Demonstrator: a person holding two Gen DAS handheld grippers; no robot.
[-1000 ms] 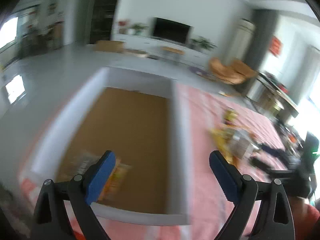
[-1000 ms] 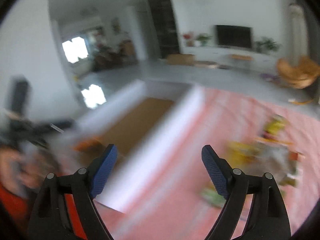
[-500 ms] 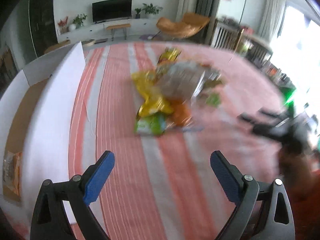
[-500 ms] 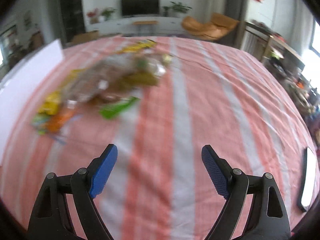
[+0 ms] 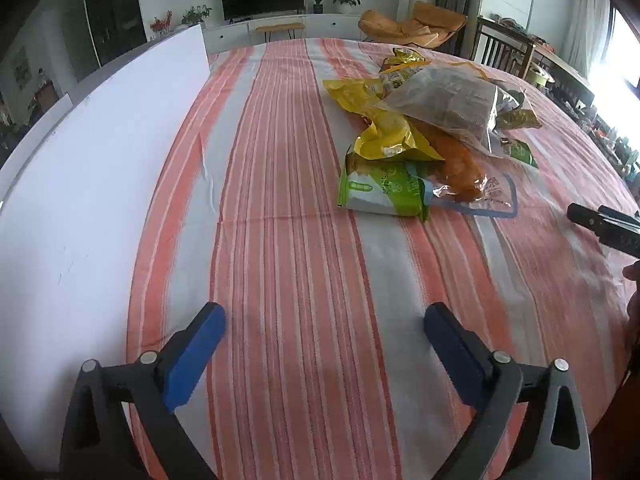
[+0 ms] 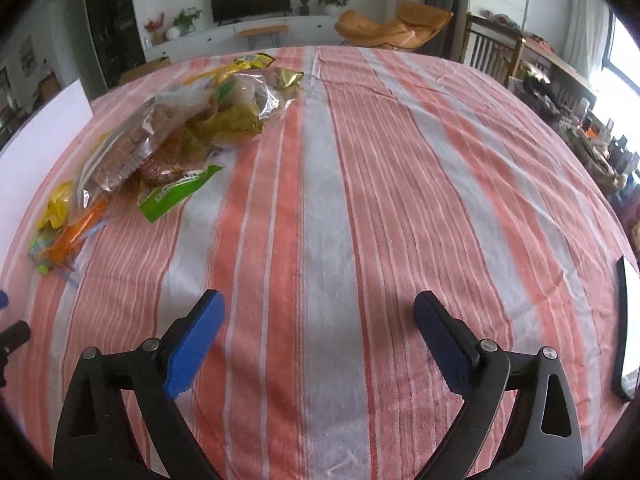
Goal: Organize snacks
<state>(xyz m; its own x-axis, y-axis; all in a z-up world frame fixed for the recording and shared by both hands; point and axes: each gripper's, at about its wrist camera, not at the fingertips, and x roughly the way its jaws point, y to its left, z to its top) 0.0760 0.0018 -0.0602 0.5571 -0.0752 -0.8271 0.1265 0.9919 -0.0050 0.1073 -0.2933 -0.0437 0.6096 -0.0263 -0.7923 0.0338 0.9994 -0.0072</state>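
Observation:
A heap of snack packets lies on the red-and-white striped cloth (image 5: 288,240): a yellow bag (image 5: 376,128), a clear bag of brown pieces (image 5: 444,100), a green-and-white packet (image 5: 380,192) and an orange snack in a clear pouch (image 5: 460,168). The right wrist view has the same heap (image 6: 176,136) at upper left. My left gripper (image 5: 324,328) hovers over bare cloth short of the heap, its jaws opening with nothing between them. My right gripper (image 6: 318,320) is also over bare cloth, right of the heap, jaws opening and empty.
A white box wall (image 5: 92,184) runs along the left side of the cloth. A dark flat device (image 6: 628,328) lies near the right edge. The other gripper's black tip (image 5: 600,220) and a hand show at far right. Living-room furniture stands beyond the table.
Both grippers swung away from the white box, which held a packet, to the striped cloth, dropped lower and came nearer the snack heap. Both jaws look slightly wider.

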